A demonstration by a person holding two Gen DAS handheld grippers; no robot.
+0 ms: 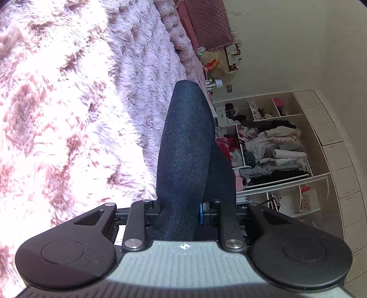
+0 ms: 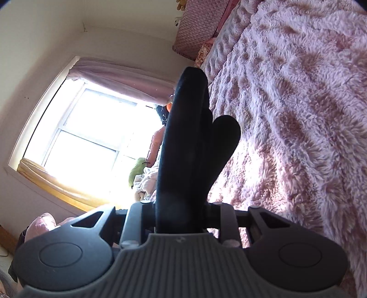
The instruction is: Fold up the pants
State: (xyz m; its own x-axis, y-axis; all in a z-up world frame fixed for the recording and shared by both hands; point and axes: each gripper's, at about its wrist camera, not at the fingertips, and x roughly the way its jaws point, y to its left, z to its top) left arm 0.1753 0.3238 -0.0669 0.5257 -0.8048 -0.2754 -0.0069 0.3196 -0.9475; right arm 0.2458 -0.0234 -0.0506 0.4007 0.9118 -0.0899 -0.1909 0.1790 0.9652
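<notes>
Dark navy pants fabric (image 1: 183,146) fills the middle of the left wrist view, bunched into a thick fold that runs forward from my left gripper (image 1: 181,206). The gripper is shut on it, and its fingers are hidden under the cloth. In the right wrist view, my right gripper (image 2: 181,206) is shut on another dark fold of the pants (image 2: 185,137), with a second lobe of cloth (image 2: 223,142) beside it. Both grippers hold the pants above a fluffy pink and white bedspread (image 1: 68,103), which also shows in the right wrist view (image 2: 298,114).
An open wardrobe (image 1: 270,146) stuffed with clothes stands beyond the bed, with drawers (image 1: 339,160) beside it. A pink headboard cushion (image 1: 206,20) is at the bed's far end. A bright window (image 2: 91,128) with a curtain (image 2: 119,75) and piled clothes (image 2: 146,176) shows in the right wrist view.
</notes>
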